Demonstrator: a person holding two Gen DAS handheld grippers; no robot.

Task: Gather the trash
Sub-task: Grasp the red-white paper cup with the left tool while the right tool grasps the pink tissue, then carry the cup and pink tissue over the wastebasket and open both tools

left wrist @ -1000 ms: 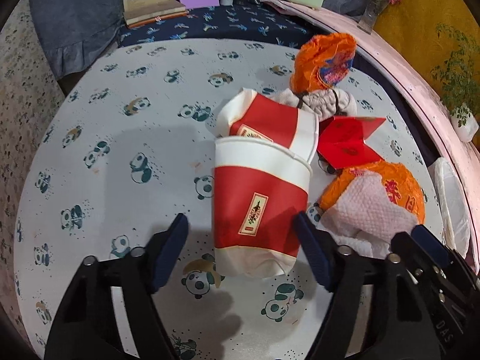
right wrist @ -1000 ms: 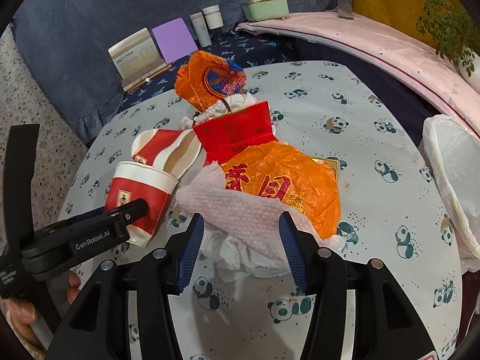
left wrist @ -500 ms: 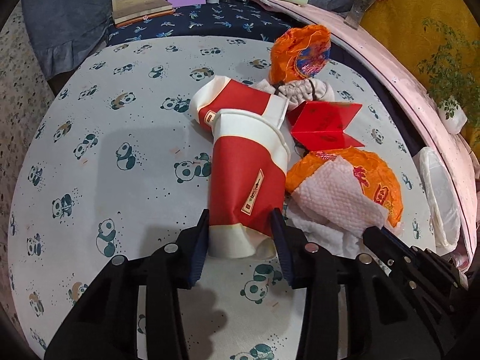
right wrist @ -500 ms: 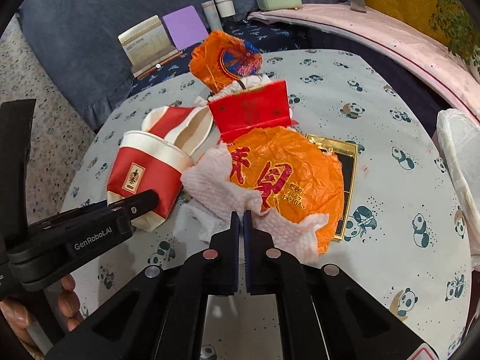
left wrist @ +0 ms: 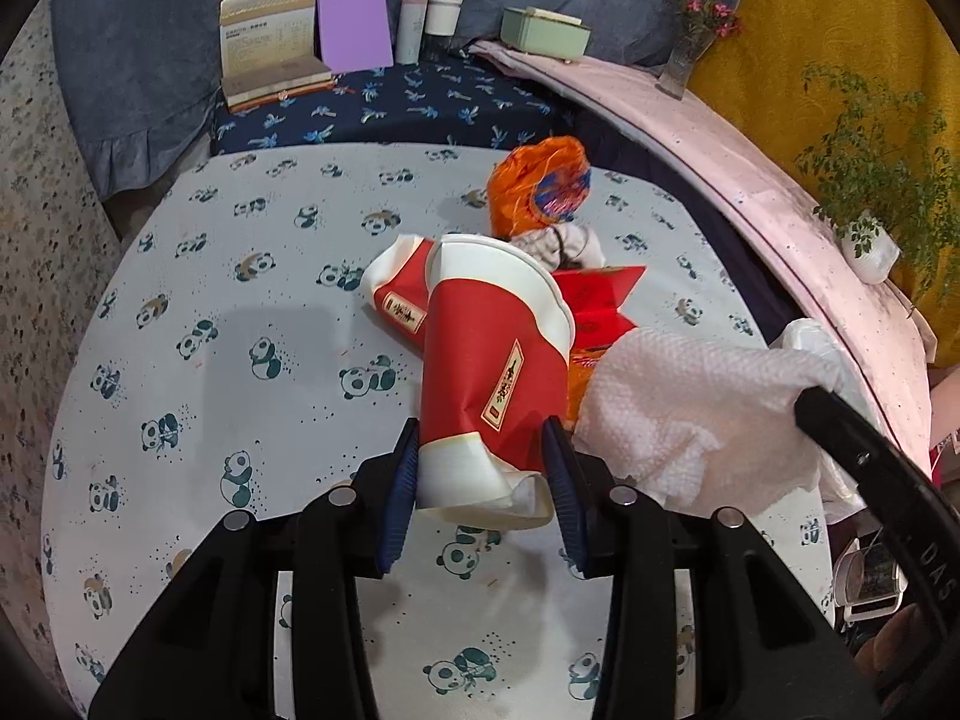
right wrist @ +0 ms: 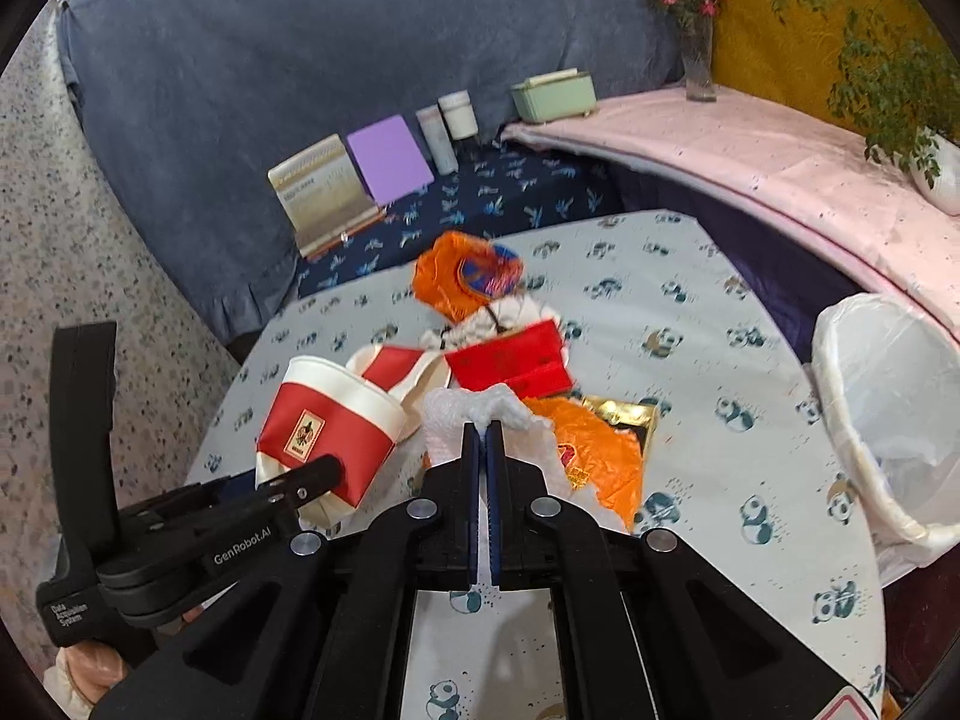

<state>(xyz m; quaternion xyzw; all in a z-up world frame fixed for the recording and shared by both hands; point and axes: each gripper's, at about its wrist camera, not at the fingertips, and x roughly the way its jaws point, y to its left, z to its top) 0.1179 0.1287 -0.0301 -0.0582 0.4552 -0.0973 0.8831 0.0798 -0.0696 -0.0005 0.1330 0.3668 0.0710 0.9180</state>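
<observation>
My left gripper (left wrist: 480, 450) is shut on the base of a red-and-white paper cup (left wrist: 486, 348) and holds it tilted, clear of the panda tablecloth (left wrist: 240, 360). A second, crushed cup (left wrist: 399, 294) lies behind it. My right gripper (right wrist: 483, 429) is shut on a white paper towel (right wrist: 474, 411), which hangs lifted above an orange wrapper (right wrist: 600, 456). On the table also lie a red envelope (right wrist: 510, 363), a gold packet (right wrist: 624, 420) and another orange wrapper (right wrist: 462, 276) with a crumpled tissue beside it.
A bin with a white liner (right wrist: 840, 420) stands at the table's right edge. Behind the table, a dark blue bench carries a book, a purple card (right wrist: 390, 159), two bottles and a green box (right wrist: 555, 96). A pink ledge with plants curves along the right.
Both grippers went from open to shut, the left on the cup, the right on the paper towel. Both then rose, lifting cup and towel off the table.
</observation>
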